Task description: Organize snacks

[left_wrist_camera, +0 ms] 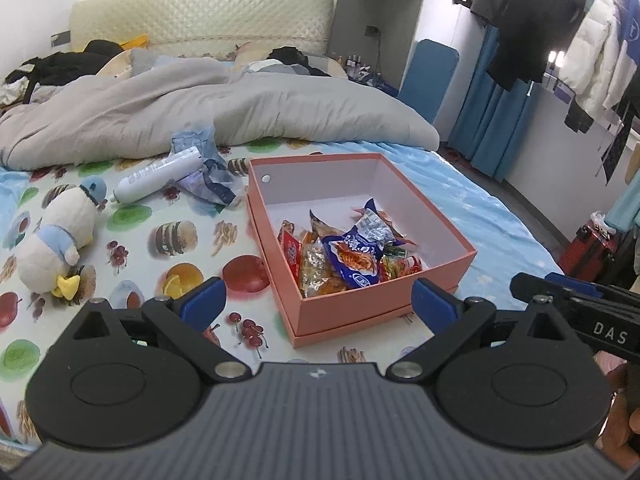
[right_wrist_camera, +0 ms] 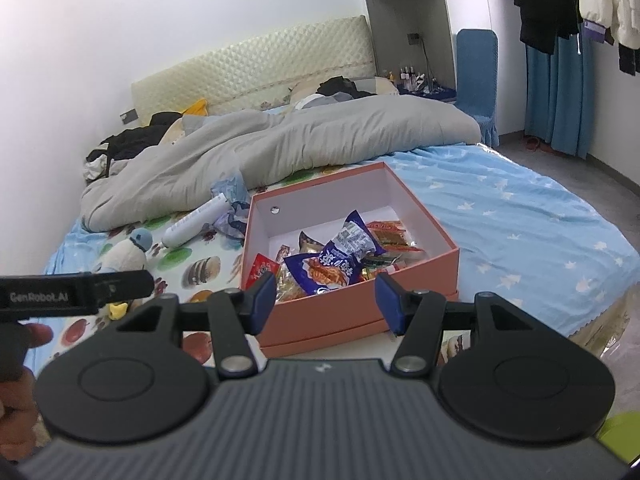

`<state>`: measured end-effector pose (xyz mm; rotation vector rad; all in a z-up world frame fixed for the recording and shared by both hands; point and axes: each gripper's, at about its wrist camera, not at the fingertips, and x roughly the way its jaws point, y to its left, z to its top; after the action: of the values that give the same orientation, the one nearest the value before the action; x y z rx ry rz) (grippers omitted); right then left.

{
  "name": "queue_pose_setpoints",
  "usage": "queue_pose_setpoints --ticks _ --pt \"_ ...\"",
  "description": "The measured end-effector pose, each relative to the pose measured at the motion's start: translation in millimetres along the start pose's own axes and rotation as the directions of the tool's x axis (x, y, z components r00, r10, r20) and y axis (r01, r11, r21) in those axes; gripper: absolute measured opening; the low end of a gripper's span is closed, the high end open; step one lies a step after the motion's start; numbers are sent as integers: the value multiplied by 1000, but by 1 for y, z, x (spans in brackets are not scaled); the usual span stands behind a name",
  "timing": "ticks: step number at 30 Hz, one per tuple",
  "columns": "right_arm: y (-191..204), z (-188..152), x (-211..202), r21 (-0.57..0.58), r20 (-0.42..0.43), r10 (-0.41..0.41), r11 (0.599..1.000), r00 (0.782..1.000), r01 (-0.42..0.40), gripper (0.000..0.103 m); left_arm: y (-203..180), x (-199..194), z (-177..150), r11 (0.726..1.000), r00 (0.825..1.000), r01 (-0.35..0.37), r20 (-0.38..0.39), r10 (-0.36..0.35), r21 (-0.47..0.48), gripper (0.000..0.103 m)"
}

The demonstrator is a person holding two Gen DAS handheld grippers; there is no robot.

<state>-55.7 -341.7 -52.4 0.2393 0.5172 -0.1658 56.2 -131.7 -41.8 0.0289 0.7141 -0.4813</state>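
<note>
While both grippers hang above the near edge of the bed (left_wrist_camera: pixel 472 208), the open salmon-pink cardboard box (left_wrist_camera: pixel 360 304) sits square in front of them on the fruit-and-burger print sheet (left_wrist_camera: pixel 168 240), white inside, with a small round stud on its far-left wall. The snack packets (left_wrist_camera: pixel 352 256) are heaped in its near-left corner: a crinkled blue bag with a noodle picture on top, red and orange wrappers and a clear pack under it. The left gripper (left_wrist_camera: pixel 320 300) has its blue-padded fingers spread wide, holding nothing; the right gripper (right_wrist_camera: pixel 326 300) is parted too, also empty. Toward the bed's left edge lie a plush duck (left_wrist_camera: pixel 60 240) and a white tube (left_wrist_camera: pixel 160 176) beside crumpled blue packaging (left_wrist_camera: pixel 208 176).
</note>
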Motion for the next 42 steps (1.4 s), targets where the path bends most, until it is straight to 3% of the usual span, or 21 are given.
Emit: queue_pose_setpoints --ticks 3,5,7,9,21,42 --pt "1 0 -2 -1 2 11 1000 1000 -11 58 2 -1 1 1000 1000 -2 7 2 -7 101" --pt "1 0 -4 -3 10 11 1000 1000 -11 70 3 -3 2 1000 1000 -3 9 3 -6 101" --pt "1 0 -5 -9 28 -7 1000 1000 8 94 4 -3 2 1000 1000 0 10 0 -7 101" --pt "0 2 -3 -21 23 -30 999 999 30 100 5 -4 3 1000 1000 0 14 0 -4 101" --pt "-10 5 -9 28 61 -40 999 997 39 103 5 -10 1 1000 1000 -8 23 8 -9 101" --pt "-3 7 -11 -17 55 -15 1000 998 16 103 7 -14 -3 999 1000 0 30 1 -41 100"
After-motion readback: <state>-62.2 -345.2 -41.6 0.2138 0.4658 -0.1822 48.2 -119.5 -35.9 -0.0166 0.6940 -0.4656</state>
